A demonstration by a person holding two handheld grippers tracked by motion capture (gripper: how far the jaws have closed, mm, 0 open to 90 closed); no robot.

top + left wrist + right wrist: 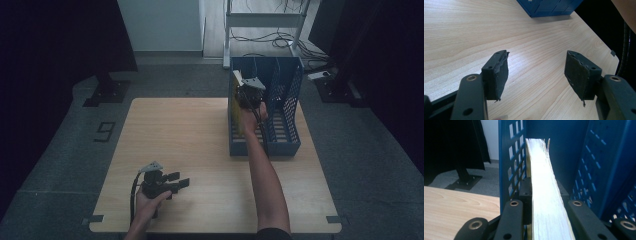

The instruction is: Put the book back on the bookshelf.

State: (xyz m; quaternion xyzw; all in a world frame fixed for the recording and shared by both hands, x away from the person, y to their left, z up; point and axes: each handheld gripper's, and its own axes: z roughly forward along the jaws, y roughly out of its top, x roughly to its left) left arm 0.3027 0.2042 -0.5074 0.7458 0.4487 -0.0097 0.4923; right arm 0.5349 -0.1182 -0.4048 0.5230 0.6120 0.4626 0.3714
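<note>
The right gripper (541, 202) clamps a book (544, 195) standing in the left slot of the blue file rack (287, 145) at the table's far right; letting go seems all that's left. The left gripper (536, 72) idles open, empty, near left.

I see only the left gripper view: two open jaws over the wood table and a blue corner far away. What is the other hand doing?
Observer: The right gripper is shut on a book, with its page edges facing the camera.
Operator: Where is this book now?
Observer: It stands upright in the left compartment of the blue file rack, close beside the rack's perforated left wall.
Operator: And where is my left gripper on the table?
Observer: The left gripper is near the table's front left edge, far from the rack, with nothing between its jaws.
</note>
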